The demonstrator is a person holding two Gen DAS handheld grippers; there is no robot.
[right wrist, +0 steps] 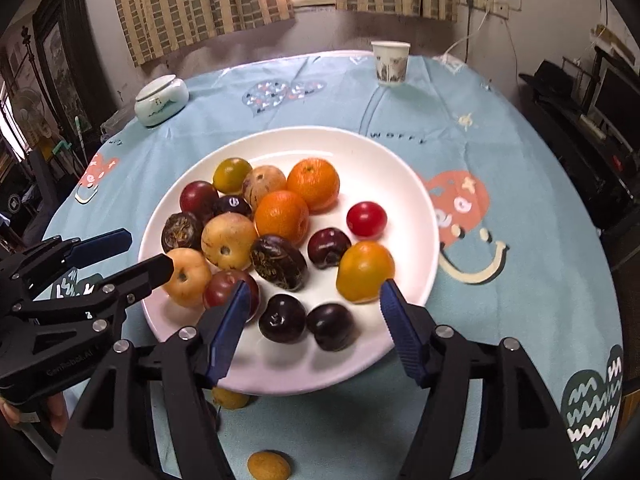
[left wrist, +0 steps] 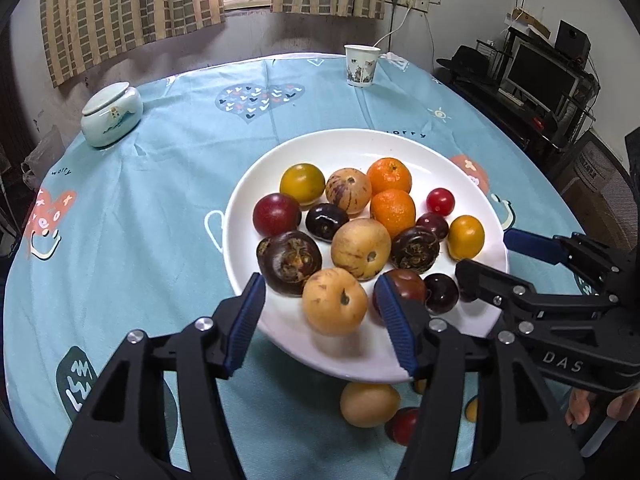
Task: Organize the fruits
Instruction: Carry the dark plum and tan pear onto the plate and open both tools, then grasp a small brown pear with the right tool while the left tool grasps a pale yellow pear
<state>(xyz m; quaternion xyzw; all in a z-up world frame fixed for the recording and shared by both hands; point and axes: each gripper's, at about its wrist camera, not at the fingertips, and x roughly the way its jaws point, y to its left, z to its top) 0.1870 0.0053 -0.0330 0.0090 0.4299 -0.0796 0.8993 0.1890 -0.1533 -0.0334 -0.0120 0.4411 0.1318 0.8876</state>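
Note:
A white plate (left wrist: 352,148) (right wrist: 400,168) holds several fruits: two oranges (left wrist: 390,176) (right wrist: 314,184), yellow-green citrus, tan melons, dark plums, passion fruits and a red tomato (right wrist: 366,219). My left gripper (left wrist: 320,312) is open and empty over the plate's near edge, its fingers on either side of a tan fruit (left wrist: 335,301). My right gripper (right wrist: 312,312) is open and empty above two dark plums (right wrist: 282,319). Each gripper also shows in the other's view, the right one (left wrist: 488,256) and the left one (right wrist: 148,250).
A few loose fruits lie on the blue tablecloth (left wrist: 160,200) in front of the plate: a tan one (left wrist: 369,404), a red one (left wrist: 404,426), a yellow one (right wrist: 268,465). A lidded ceramic jar (left wrist: 112,114) stands far left, a paper cup (left wrist: 361,65) at the back.

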